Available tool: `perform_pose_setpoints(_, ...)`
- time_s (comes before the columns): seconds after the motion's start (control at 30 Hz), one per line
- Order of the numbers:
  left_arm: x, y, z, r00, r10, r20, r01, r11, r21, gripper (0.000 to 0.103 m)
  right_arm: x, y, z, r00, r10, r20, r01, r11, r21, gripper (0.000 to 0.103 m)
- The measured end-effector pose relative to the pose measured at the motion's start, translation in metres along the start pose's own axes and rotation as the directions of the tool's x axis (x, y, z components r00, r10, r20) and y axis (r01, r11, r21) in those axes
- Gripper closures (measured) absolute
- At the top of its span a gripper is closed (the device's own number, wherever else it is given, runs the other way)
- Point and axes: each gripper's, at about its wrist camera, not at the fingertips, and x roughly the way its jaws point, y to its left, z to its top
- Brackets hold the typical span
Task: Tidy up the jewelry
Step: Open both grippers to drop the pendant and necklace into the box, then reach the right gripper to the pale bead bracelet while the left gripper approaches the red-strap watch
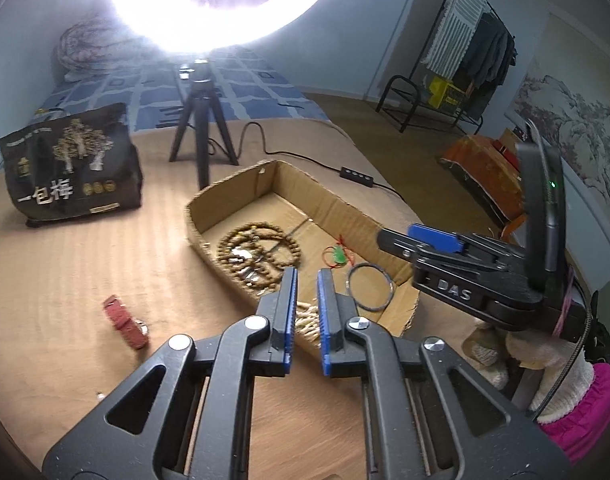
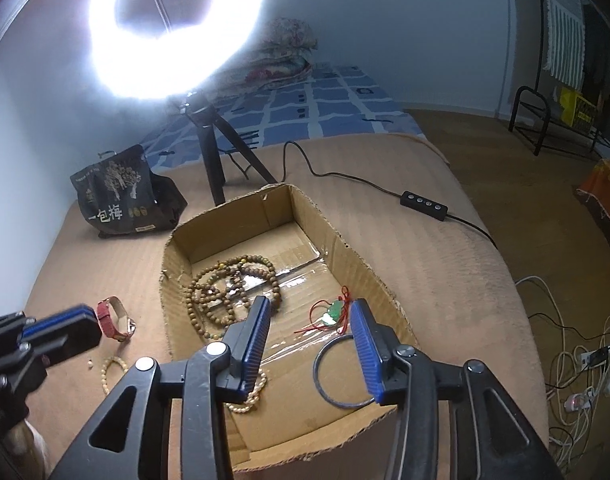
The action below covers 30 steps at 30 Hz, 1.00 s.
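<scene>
The left tongs (image 1: 307, 286) reach forward and a little downward over the near wall of the cardboard box (image 2: 177, 240). Their blue pads stand a narrow gap apart and grip nothing; a pale beaded strand shows through the gap, lying in the box below them. In the right wrist view these left tongs (image 2: 65, 326) enter from the left edge, held level above the brown worktop (image 1: 85, 248).

The right tongs (image 2: 311, 346) tilt down into the box from its near end, spread wide and empty. In the left wrist view the right tongs (image 1: 417, 238) come in from the right, level over the box's right wall; a hand in a pale glove (image 1: 553, 368) with a pink cuff shows beneath them.

Between the right pads lie a dark bangle (image 2: 339, 372) and, beyond it, a green pendant on a red cord (image 2: 333, 310), both on the box floor. A long coil of brown wooden beads (image 2: 233, 288) fills the box's left half.

Outside the box, on the worktop to its left, lie a red-strapped watch (image 2: 113, 318) and a small pale bead bracelet (image 2: 113, 372). Farther back stand a dark printed bag (image 2: 121, 196) and a black tripod (image 2: 221, 160) carrying a glaring ring light (image 2: 105, 60).
</scene>
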Motion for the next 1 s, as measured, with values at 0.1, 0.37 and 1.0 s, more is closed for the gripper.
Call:
perform_pose_setpoints(0.1,-0.015,0.011,-0.002,1.000,0.027,0.016,-0.027,1.000,0.012,0.093,-0.008,0.005,-0.003,1.000,-0.004,0.010,0.004,1.000,-0.004,0.048)
perform_pose_setpoints(0.37,-0.058,0.048,-0.010,0.990,0.118,0.072,-0.120,0.993,0.024,0.064,-0.035,0.027,-0.012,0.999,0.031,0.042,-0.031,0.999,-0.010,0.026)
perform_pose_setpoints(1.0,-0.101,0.139,-0.036,0.964,0.260,0.050,-0.257,0.964,-0.071,0.064,-0.050,0.115,-0.058,0.992,0.126,-0.021,-0.128,0.979,-0.161,0.016)
